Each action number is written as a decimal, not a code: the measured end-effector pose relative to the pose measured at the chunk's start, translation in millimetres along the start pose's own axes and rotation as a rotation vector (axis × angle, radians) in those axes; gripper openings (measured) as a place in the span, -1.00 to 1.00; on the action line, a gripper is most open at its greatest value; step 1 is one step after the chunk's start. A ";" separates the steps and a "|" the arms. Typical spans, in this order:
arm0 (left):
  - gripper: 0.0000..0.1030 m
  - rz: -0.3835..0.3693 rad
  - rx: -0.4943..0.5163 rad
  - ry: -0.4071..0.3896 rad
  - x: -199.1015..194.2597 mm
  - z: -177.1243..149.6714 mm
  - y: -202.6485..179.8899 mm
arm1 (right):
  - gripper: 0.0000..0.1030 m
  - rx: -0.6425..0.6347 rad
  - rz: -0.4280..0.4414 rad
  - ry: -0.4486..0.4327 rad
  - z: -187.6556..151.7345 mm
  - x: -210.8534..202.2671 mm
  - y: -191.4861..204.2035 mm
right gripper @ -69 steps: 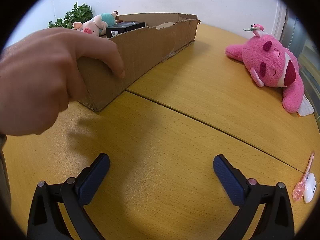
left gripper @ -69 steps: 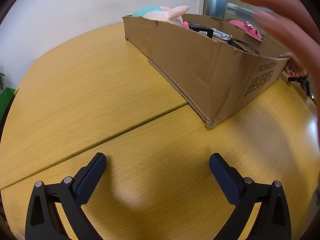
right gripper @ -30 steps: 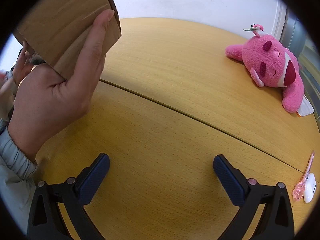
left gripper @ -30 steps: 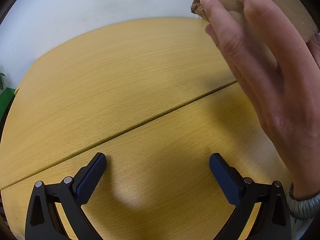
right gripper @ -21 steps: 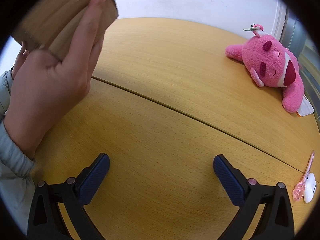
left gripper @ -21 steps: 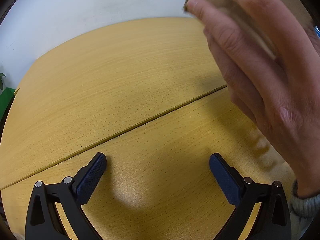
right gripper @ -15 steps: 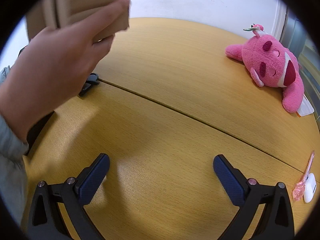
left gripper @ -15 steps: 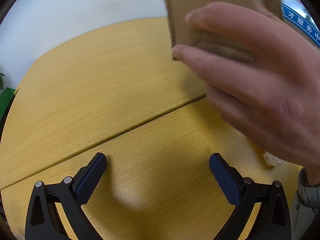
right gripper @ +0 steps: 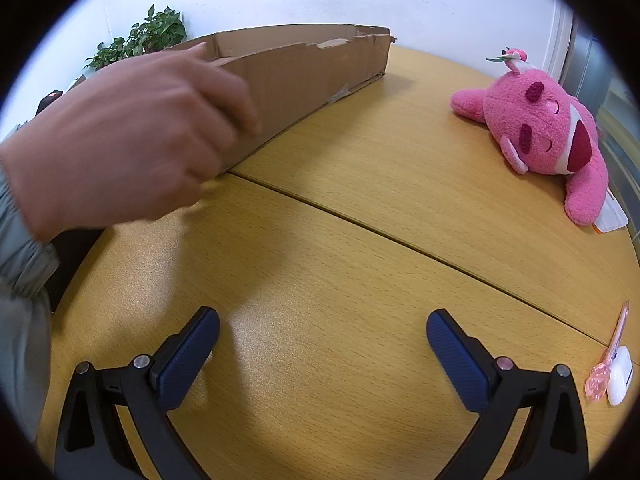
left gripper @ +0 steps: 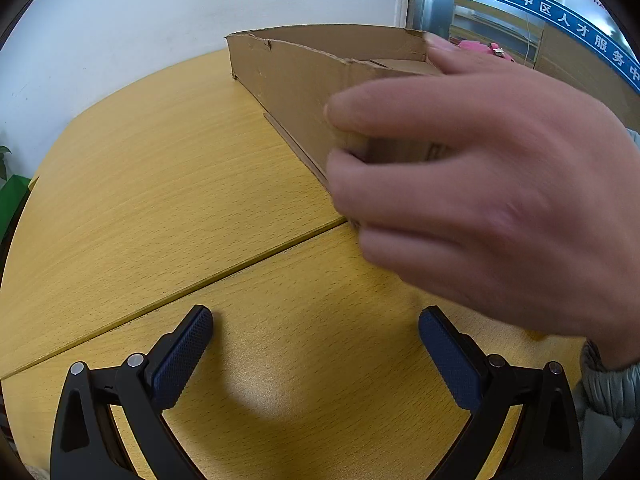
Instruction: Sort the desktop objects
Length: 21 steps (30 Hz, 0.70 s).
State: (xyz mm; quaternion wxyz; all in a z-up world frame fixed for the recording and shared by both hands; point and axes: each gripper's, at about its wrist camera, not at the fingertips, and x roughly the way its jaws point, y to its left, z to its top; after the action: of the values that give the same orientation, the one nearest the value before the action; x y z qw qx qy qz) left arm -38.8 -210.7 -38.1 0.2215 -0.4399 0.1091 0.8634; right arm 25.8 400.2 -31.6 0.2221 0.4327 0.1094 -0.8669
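Cardboard box (left gripper: 296, 80) beyond left gripper (left gripper: 316, 344), bare hand (left gripper: 480, 200) gripping it, both grippers (right (right gripper: 323, 344)) spread wide, empty

The table (right gripper: 360, 240) is honey-yellow wood with fine darker grain and a thin dark seam across it. The cardboard box (left gripper: 296, 76) is plain brown, paler along its torn rim. The plush toy (right gripper: 544, 128) near the table's right edge is bright pink with dark magenta patches, a deep red mouth and white trim. At the near right edge lie a translucent pink pen (right gripper: 608, 360) and a white case (right gripper: 620, 376). Both grippers are black with dark blue, finely dotted pads (left gripper: 180, 356). The sleeve (right gripper: 20, 256) is pale grey. The plant (right gripper: 140, 40) is green, the wall (left gripper: 120, 20) white
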 end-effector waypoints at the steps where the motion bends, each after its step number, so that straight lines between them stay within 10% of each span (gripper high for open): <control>1: 1.00 0.000 0.000 0.000 -2.2 1.4 1.5 | 1.00 0.000 0.000 0.000 -0.2 -0.3 0.0; 21: 1.00 0.002 0.001 -0.001 3.0 -5.2 -3.1 | 1.00 0.001 0.001 0.000 -0.1 -0.4 -0.3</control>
State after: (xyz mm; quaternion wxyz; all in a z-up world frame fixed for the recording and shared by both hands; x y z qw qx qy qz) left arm -35.2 -209.1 -43.6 0.2209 -0.4394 0.1098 0.8638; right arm 25.9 400.7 -31.3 0.2224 0.4327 0.1089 -0.8669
